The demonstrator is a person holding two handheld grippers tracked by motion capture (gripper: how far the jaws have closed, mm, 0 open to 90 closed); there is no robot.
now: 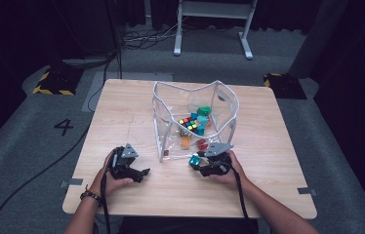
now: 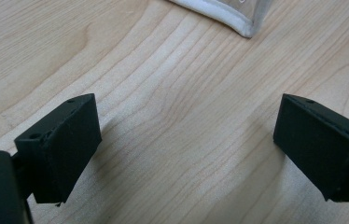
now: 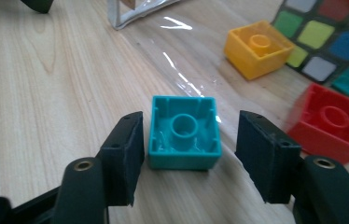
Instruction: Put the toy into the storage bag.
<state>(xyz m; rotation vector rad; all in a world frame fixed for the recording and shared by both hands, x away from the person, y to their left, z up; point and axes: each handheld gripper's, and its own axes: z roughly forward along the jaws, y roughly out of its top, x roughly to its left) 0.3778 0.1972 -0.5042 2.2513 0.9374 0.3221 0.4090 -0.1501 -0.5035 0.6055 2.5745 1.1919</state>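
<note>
A teal brick [image 3: 184, 135] lies hollow side up on the wooden table [image 1: 136, 117], just outside the front wall of a clear plastic bag [image 1: 229, 105]. My right gripper [image 3: 190, 123] straddles it low over the table. One pad sits against the brick's side and the other stands a small gap away. In the high view the same teal brick [image 1: 194, 160] shows at the tip of the right gripper [image 1: 197, 165]. My left gripper [image 1: 143, 173] rests near the front left of the table. Its jaws [image 2: 186, 123] stand wide open over bare wood.
Inside the bag lie a colour cube [image 1: 189, 122], an orange brick [image 3: 258, 48], a red brick [image 3: 333, 122] and green and teal blocks [image 1: 203, 110]. The bag's white-trimmed corner [image 2: 238, 21] is just ahead of the left gripper. A metal frame [image 1: 212, 29] stands on the floor beyond the table.
</note>
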